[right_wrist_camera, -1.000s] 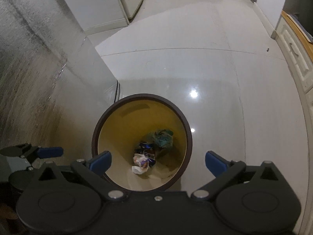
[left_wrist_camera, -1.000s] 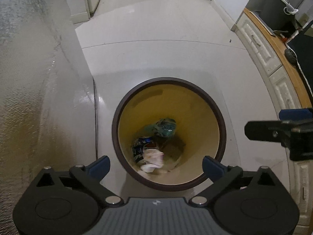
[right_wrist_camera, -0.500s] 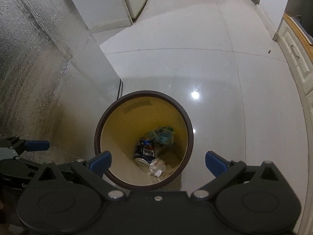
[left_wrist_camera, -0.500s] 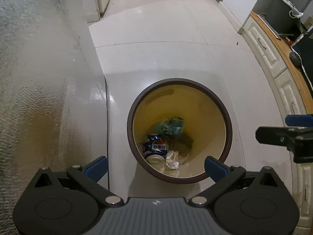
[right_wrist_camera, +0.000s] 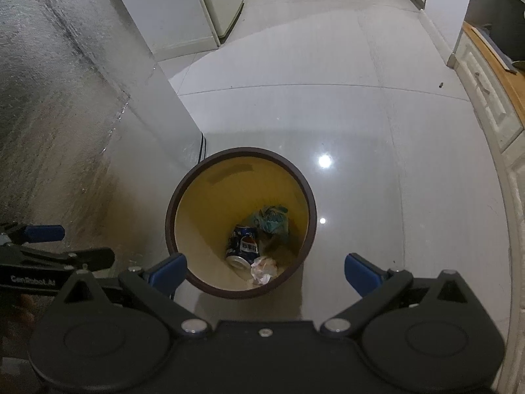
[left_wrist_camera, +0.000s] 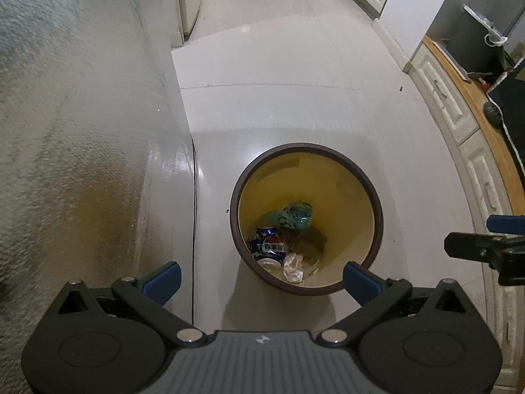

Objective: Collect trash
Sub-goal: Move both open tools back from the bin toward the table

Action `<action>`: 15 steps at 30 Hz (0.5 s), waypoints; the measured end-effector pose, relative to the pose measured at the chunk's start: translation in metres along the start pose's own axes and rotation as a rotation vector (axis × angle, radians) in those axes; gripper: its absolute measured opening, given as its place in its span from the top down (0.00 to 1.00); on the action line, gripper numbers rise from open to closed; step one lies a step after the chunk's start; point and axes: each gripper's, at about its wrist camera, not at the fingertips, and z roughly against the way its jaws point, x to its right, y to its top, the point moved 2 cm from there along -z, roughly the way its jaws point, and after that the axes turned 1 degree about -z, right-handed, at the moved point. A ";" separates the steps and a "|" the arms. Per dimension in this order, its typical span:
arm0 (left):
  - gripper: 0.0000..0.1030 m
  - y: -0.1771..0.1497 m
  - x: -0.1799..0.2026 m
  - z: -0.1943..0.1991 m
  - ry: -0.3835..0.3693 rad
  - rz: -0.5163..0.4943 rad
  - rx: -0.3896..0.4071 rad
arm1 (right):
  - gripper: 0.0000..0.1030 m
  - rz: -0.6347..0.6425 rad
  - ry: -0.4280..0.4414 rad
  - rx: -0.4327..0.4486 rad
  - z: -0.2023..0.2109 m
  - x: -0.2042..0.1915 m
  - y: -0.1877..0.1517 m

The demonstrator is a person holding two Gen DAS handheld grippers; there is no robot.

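Pale glossy floor tile, both grippers above the bin, nothing in either grip.

I find the left gripper and the right gripper each with jaws spread wide and empty, hovering near the bin, which stands on the tile just beside a textured wall panel. Inside at the bottom lie 3 items: crumpled white paper nearest me, a blue soda can touching it, and a teal wrapper beyond. I judge this deposit done. I would lift both grippers straight up clear of the rim, keep jaws wide, then scan the floor ahead and the cabinets at far right for remaining trash; none is visible there now.
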 end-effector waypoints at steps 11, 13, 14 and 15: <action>0.00 -0.006 0.005 0.058 -0.011 0.002 0.071 | 0.00 -0.023 0.009 0.046 0.053 -0.013 -0.008; 0.00 -0.006 0.006 0.069 -0.011 0.002 0.087 | 0.00 -0.023 0.005 0.064 0.067 -0.014 -0.009; 0.00 -0.007 0.007 0.074 -0.012 0.002 0.094 | 0.00 -0.026 0.005 0.073 0.073 -0.014 -0.010; 0.00 -0.007 0.008 0.081 -0.014 0.000 0.103 | 0.00 -0.029 0.004 0.082 0.080 -0.015 -0.012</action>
